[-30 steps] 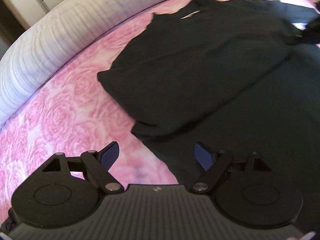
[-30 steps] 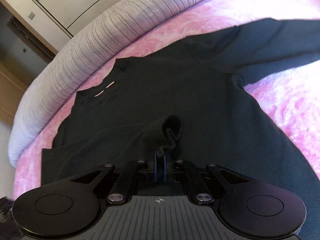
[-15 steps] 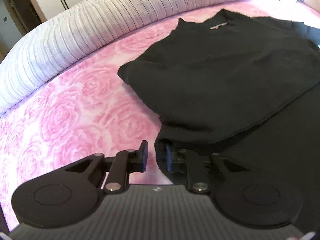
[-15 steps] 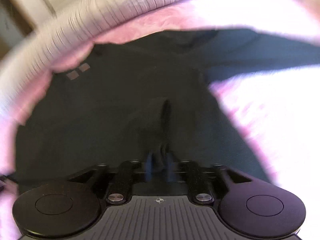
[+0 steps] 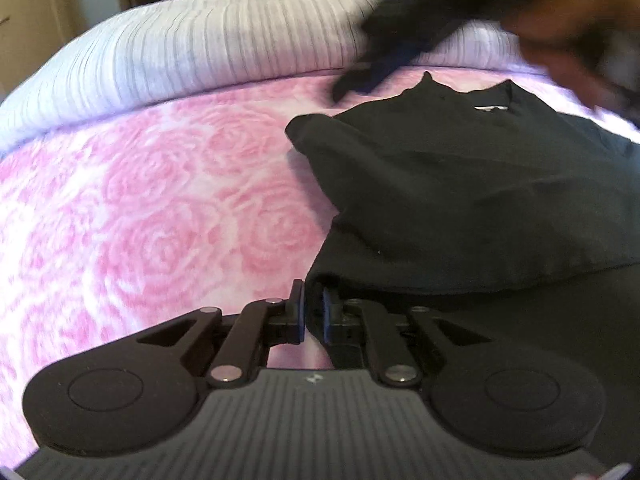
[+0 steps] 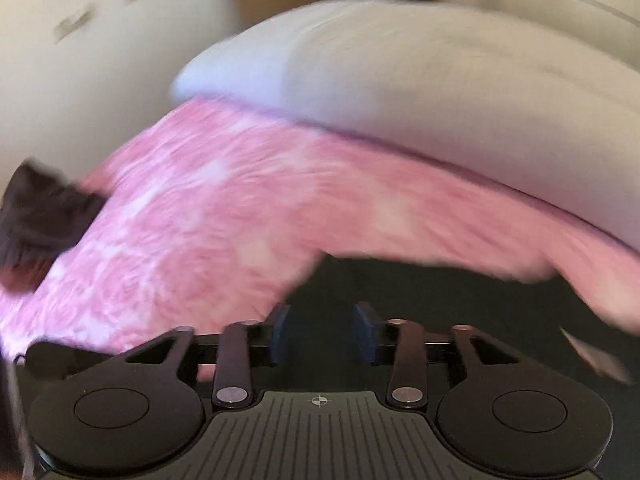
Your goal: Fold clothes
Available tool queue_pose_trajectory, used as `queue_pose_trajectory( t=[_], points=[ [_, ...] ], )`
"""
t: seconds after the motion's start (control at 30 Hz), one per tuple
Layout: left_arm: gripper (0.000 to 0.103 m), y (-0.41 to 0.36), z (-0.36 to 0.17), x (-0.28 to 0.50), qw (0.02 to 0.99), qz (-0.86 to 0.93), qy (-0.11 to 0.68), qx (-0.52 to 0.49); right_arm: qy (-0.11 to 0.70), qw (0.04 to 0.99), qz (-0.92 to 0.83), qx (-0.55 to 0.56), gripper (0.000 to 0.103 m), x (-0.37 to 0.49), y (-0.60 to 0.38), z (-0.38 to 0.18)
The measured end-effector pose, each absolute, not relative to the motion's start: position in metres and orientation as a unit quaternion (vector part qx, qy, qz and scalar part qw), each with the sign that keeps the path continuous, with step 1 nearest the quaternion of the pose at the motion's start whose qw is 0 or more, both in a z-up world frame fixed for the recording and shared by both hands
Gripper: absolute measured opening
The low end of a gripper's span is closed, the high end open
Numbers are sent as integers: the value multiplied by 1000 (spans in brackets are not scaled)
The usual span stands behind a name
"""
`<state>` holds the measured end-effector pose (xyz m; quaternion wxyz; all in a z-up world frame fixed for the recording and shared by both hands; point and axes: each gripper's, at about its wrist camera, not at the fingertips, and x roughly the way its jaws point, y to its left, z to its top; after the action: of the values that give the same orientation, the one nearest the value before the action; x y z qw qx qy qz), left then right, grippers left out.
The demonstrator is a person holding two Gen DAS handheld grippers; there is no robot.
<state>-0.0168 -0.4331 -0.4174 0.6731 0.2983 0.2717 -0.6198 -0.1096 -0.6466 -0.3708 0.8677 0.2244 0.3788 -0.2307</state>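
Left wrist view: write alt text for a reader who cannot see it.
The left gripper has its jaws shut on the near edge of a black sweater lying on a pink rose-patterned bedspread. A blurred hand crosses the top right.

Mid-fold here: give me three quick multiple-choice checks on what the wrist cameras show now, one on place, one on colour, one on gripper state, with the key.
1. Where does the black sweater lie?
A. On the pink rose-print bedspread
B. On the striped white pillow
C. On the floor

2. What colour are the pads of the right gripper?
A. Red
B. Blue
C. Yellow

3. How is the left gripper now?
A. Wide open over bare bedspread
B. Out of view
C. Shut on the sweater's edge

Key:
1 A, the sweater is spread on the pink bedspread, in front of the pillow.
2 B, both pads show blue.
3 C, dark cloth sits pinched between its fingers; the right gripper's jaws stand apart, having just opened, with nothing gripped.
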Motion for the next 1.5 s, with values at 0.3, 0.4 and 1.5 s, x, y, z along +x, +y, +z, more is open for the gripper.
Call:
queue_pose_trajectory(
  t=[0.3, 0.4, 1.5],
  points=[
    [5, -429, -422, -5, 678, -616, 306, 260, 537, 783, -198, 245, 2, -19, -718, -430],
    [5, -430, -424, -3, 677, -617, 310, 254, 496, 804, -219, 243, 2, -18, -724, -423],
    [10, -479, -405, -3, 570, -697, 261, 347, 286, 632, -558, 455, 47, -397, -482, -409]
  ],
)
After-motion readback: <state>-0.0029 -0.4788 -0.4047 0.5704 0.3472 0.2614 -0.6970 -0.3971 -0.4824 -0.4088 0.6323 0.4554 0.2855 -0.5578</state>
